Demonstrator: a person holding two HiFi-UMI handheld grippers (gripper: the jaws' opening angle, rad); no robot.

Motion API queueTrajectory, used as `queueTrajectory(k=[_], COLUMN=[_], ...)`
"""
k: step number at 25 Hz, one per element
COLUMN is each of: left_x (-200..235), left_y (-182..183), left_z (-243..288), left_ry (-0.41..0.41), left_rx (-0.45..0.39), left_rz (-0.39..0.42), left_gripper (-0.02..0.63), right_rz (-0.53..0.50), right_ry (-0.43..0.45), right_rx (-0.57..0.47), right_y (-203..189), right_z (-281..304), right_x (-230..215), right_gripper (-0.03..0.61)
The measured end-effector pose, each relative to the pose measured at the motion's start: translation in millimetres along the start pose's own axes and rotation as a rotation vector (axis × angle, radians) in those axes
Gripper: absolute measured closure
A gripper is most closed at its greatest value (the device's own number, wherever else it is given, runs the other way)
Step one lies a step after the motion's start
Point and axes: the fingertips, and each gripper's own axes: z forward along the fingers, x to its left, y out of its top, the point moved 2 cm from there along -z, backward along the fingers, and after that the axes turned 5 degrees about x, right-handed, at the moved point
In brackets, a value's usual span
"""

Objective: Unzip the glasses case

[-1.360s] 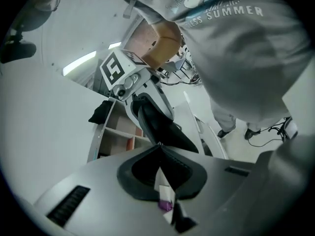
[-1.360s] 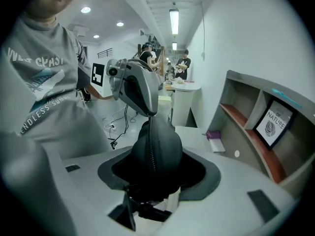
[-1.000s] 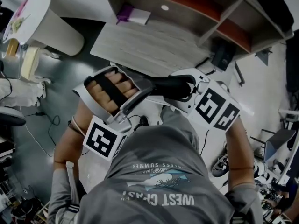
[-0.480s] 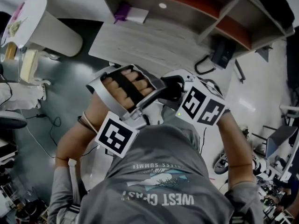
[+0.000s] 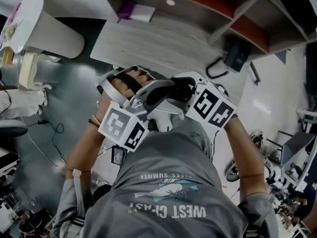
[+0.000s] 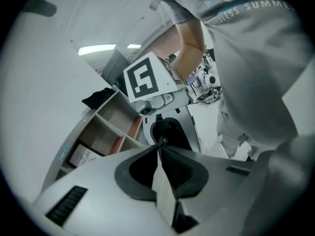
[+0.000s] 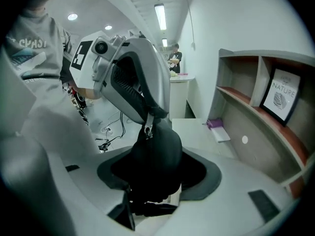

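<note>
The black glasses case [image 7: 155,156] sits between the pads of my right gripper [image 7: 152,181], which is shut on it, in front of the person's chest. A metal zipper pull [image 7: 147,130] stands at the case's upper end. My left gripper [image 7: 147,116] reaches down onto that end, its jaws shut on the pull. In the left gripper view, my left gripper [image 6: 161,144] has its tips together around the small metal piece, with the case [image 6: 170,132] just beyond. In the head view the case [image 5: 183,92] is largely hidden between my left gripper [image 5: 173,86] and my right gripper [image 5: 192,97].
A grey wooden desk [image 5: 158,38] lies ahead with a shelf unit [image 5: 223,14] behind it. On it are a purple and white item [image 5: 133,11] and a black device with a cable [image 5: 235,53]. A framed card [image 7: 280,95] stands on a shelf. A white round table [image 5: 39,24] stands at the left.
Both grippers have come closer together and sunk toward the chest. The left gripper has rolled, turning its marker cube. Less of the case shows between them.
</note>
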Motion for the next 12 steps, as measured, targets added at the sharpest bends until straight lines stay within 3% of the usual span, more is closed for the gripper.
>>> queueTrajectory(k=[5, 12], left_x=[9, 15], left_y=[-27, -68], left_z=[13, 26], left_ry=[-0.031, 0.024], left_rx=[-0.067, -0.044], left_rz=[-0.278, -0.507], left_gripper=[0.594, 0.594], right_rz=[0.046, 0.02], right_ry=[0.002, -0.073], right_rx=[-0.048, -0.072], right_y=[-13, -43], right_z=[10, 37], right_x=[-24, -62], right_gripper=[0.331, 0.33])
